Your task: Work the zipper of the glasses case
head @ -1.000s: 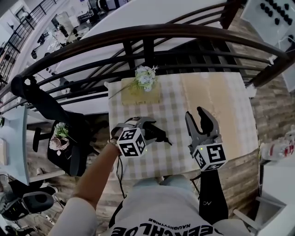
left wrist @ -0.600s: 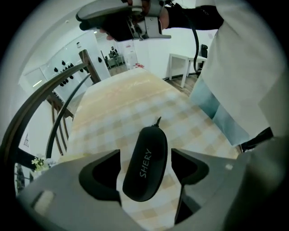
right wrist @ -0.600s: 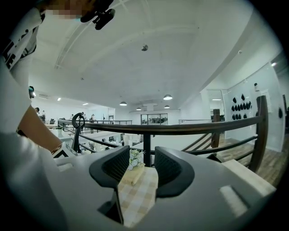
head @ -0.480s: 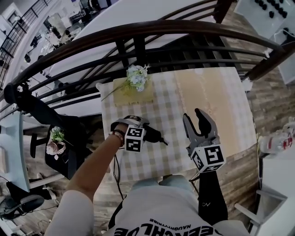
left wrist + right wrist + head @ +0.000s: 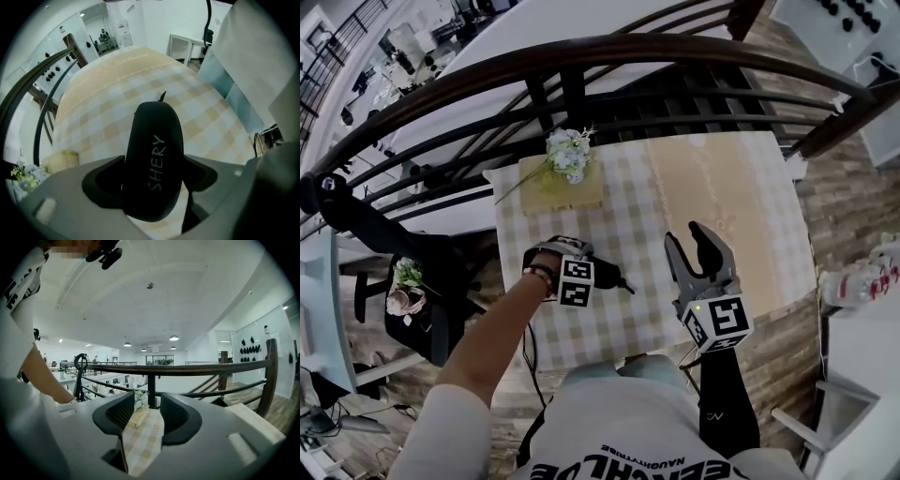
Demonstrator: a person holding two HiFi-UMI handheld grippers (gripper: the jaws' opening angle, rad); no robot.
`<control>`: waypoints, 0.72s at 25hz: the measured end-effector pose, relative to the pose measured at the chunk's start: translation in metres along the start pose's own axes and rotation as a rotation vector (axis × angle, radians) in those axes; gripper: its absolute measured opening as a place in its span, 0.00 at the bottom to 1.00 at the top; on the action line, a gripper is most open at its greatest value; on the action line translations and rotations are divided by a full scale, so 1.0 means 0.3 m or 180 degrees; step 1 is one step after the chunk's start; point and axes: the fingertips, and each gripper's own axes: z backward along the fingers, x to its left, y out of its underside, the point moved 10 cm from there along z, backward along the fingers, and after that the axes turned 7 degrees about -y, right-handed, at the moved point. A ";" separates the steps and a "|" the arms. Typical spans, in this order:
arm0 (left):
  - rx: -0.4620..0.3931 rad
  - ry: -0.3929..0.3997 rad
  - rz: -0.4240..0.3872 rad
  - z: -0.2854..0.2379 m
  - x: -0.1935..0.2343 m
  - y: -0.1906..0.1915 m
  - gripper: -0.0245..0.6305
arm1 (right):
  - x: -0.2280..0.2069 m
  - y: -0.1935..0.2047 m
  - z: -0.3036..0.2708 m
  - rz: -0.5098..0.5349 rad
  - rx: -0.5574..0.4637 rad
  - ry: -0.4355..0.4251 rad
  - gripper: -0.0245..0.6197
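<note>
Clamped on the black case (image 5: 153, 154) by the left gripper (image 5: 152, 180), one jaw against each long side, across the near half. Held lengthwise along the jaws, lettered face up, far end reaching out over the checked cloth (image 5: 117, 93). Thin dark tab (image 5: 162, 96) at that far end, clear of both jaws. In the head view, above the near left part of the cloth, far end turned toward the right gripper (image 5: 686, 242). Contact between case and cloth: cannot be told. Right gripper jaws spread apart, only cloth visible between them; positioned right of the case, well apart from it, above the cloth's near edge. Flowers (image 5: 567, 150) on a block (image 5: 572, 192) at the far left corner, near the railing (image 5: 581, 56).
</note>
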 end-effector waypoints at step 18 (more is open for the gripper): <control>-0.0112 -0.0310 0.1593 -0.044 0.028 -0.240 0.62 | -0.183 0.008 -0.031 -0.0100 -0.0169 -0.0454 0.35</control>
